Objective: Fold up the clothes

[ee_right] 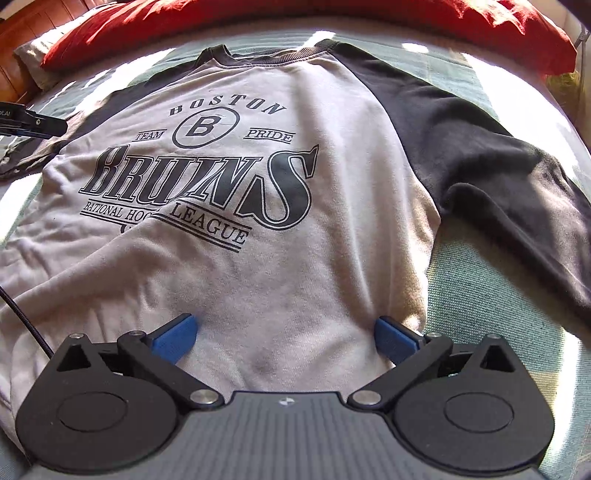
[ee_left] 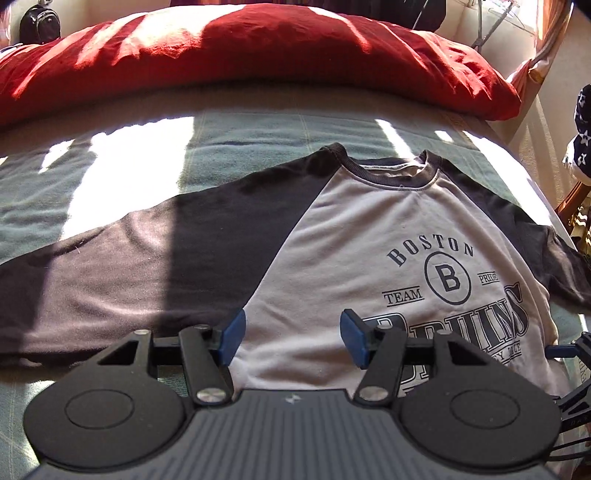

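1. Left wrist view: the left gripper point(ee_left: 291, 339) hangs over the shirt point(ee_left: 351, 240), its blue pads point(ee_left: 232, 338) apart with bare cloth showing between them and nothing clamped.
2. The shirt lies flat, front up, on the green blanket point(ee_left: 236, 140). It is pale grey with black sleeves and a black collar, and carries a "Boston Bruins" print point(ee_left: 448, 278).
3. One black sleeve point(ee_left: 129, 258) stretches out toward the left edge of this view, partly in sun and partly in shade.
4. Beyond the collar lies a red pillow point(ee_left: 258, 62), well apart from the shirt.
5. At the right edge a bit of the right gripper point(ee_left: 574, 349) shows.
6. Right wrist view: the right gripper point(ee_right: 286, 341) is low over the shirt's point(ee_right: 258, 258) lower body, its pads point(ee_right: 175, 339) spread wide and gripping nothing. Whether the tips touch the cloth I cannot tell.
7. The print point(ee_right: 199, 173) reads across the chest ahead of the gripper.
8. The other black sleeve point(ee_right: 498, 173) runs down the right side and bends back toward the body, lying on the blanket point(ee_right: 491, 295).
9. The pillow point(ee_right: 498, 29) spans the top of the view.
10. A black part of the left gripper point(ee_right: 33, 123) enters from the left edge.
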A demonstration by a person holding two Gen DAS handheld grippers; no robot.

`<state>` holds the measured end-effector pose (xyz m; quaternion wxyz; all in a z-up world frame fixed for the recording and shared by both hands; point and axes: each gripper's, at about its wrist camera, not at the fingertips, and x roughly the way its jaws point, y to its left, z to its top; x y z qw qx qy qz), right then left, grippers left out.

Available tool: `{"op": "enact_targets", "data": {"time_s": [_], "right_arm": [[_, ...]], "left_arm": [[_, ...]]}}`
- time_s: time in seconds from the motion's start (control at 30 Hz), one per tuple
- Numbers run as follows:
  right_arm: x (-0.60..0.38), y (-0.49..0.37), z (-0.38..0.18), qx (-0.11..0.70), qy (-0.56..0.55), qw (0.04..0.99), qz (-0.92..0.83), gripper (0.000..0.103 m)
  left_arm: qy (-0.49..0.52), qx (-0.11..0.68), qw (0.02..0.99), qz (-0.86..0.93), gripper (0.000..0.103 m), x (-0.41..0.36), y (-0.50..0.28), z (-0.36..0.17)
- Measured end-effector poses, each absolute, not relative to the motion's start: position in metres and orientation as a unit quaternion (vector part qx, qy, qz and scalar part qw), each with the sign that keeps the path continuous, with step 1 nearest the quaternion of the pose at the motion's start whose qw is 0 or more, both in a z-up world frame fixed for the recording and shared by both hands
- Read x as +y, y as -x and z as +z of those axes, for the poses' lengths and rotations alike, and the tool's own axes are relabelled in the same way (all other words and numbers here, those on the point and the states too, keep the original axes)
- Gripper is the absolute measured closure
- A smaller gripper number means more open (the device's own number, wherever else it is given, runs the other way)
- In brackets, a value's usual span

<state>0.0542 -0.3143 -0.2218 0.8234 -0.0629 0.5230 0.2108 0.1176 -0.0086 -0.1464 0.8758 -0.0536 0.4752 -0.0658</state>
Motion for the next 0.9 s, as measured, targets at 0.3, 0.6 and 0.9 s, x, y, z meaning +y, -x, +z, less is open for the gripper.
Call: {"op": "enact_targets", "data": {"time_s": [0.3, 0.6, 0.9], "right_arm": [[-0.31, -0.071, -0.179, 0.544, 0.016, 0.833, 0.1, 0.0], [-0.271, -0.089, -0.144, 0.477, -0.049, 0.876, 0.045, 0.0], [-0.226, -0.128, -0.156, 0.436, 0.025, 0.892, 0.121, 0.0]], "left_arm": [[0.14, 0.531, 0.812, -0.198, 0.049, 0.009, -0.195, -0.177], [0.12, 0.527, 0.813, -0.218, 0.062, 0.011, -0.258, -0.219], [0.05, 0.482, 0.851, -0.203, 0.061, -0.01, -0.314, -0.218]]}}
